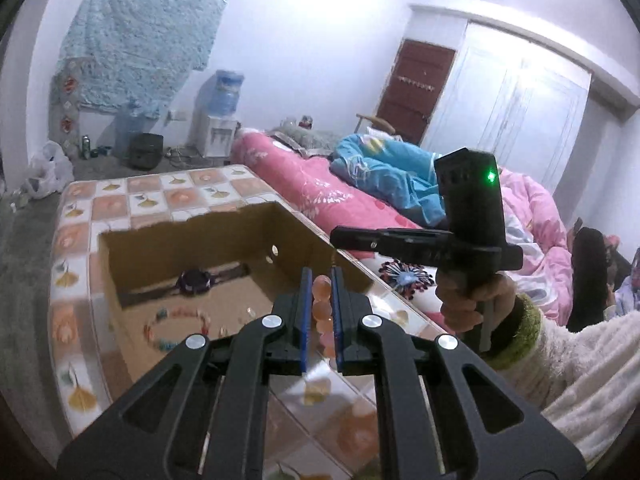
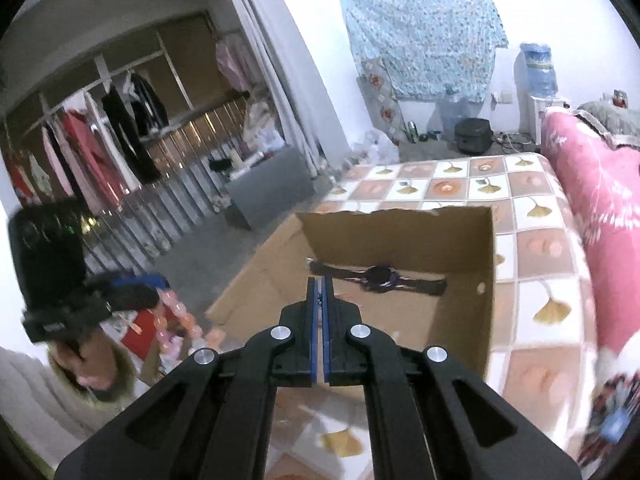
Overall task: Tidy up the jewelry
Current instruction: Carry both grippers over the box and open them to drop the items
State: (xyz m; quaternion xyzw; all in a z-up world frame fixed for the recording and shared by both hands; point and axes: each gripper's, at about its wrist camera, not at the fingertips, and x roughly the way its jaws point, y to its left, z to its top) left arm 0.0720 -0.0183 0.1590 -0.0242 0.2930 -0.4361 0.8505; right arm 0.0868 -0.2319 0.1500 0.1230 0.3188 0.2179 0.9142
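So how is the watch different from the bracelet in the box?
The watch is dark, almost black, with a round face in the middle; the bracelet is made of small pastel beads. The watch lies stretched out in a straight line along the back wall of the box, while the bracelet is curled into a ring nearer the front. The watch looks longer. Both lie flat on the box floor, and no gripper touches either.

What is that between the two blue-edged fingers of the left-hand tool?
A string of pale orange beads, a bracelet by the look of it, pinched between the left gripper fingers above the cardboard box. The left wrist view shows it.
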